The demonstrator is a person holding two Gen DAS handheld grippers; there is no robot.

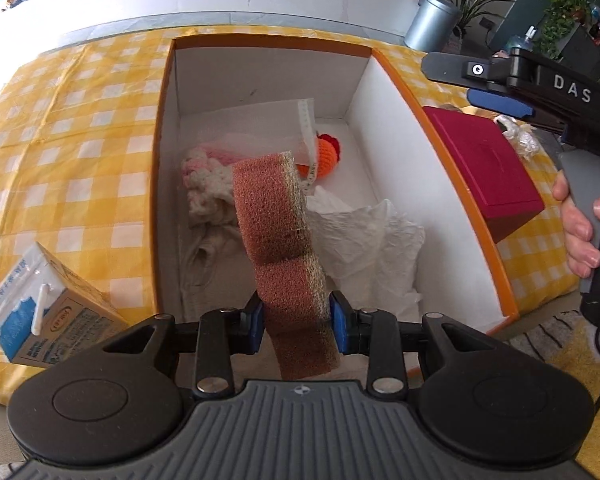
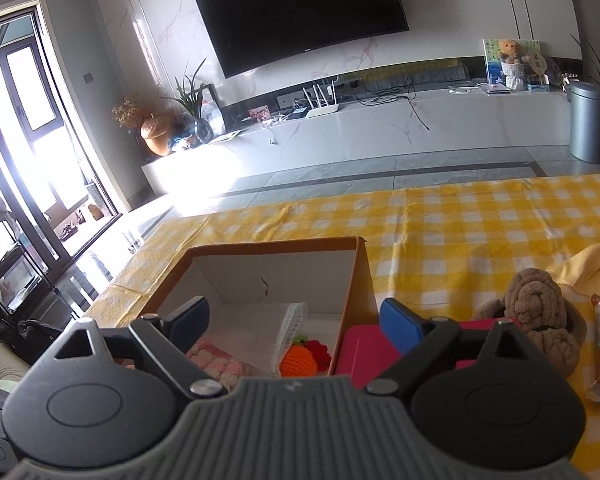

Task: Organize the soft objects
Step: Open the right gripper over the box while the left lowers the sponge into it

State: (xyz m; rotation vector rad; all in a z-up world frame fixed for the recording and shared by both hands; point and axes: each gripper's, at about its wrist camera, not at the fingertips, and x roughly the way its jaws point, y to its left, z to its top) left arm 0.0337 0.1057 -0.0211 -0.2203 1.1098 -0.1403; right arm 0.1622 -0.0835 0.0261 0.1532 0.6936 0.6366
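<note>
Sponge (image 1: 278,248) clamped in left tongs (image 1: 297,326) – right tongs (image 2: 294,322) spread, empty.

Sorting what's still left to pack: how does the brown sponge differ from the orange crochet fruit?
The brown sponge is long, porous and waisted; the orange crochet fruit is small, round and knitted. The sponge hangs above the orange box, pinched in the left hand-held gripper; the fruit already lies inside. Both are soft.
</note>
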